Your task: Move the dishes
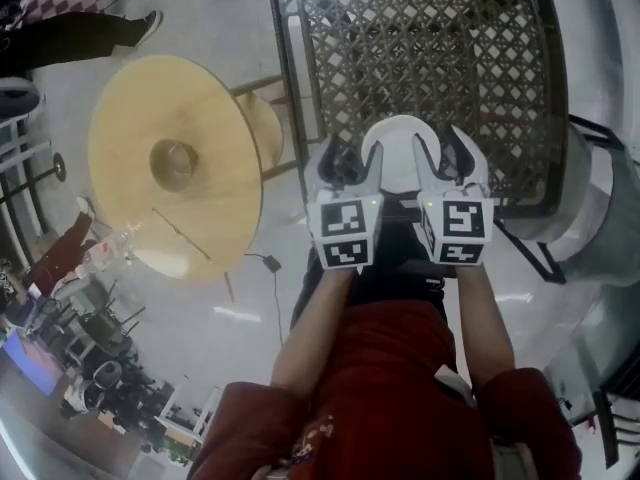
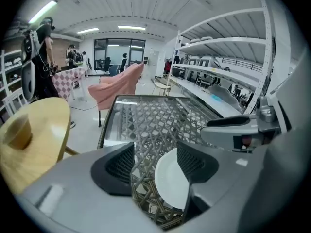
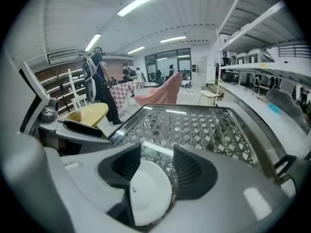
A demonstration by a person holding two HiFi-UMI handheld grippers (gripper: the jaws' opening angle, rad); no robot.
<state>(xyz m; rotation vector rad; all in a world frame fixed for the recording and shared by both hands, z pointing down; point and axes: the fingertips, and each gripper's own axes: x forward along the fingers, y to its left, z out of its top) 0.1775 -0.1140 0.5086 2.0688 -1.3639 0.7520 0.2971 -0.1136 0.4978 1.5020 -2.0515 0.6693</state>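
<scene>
Both grippers hang side by side over the near edge of a glass-topped wicker table (image 1: 430, 48). A white plate (image 1: 398, 148) lies flat on that table close to its near rim, and in the head view it shows in the gap between the two tools. The left gripper (image 1: 345, 163) has its jaws spread wide with nothing between them. In the left gripper view the plate (image 2: 170, 178) sits beyond and below, partly behind the right-hand jaw. The right gripper (image 1: 455, 158) also stands with its jaws apart and holds nothing; its own view shows the plate (image 3: 148, 193) low down, under the left-hand jaw. A round wooden table (image 1: 175, 163) stands well off to the left.
</scene>
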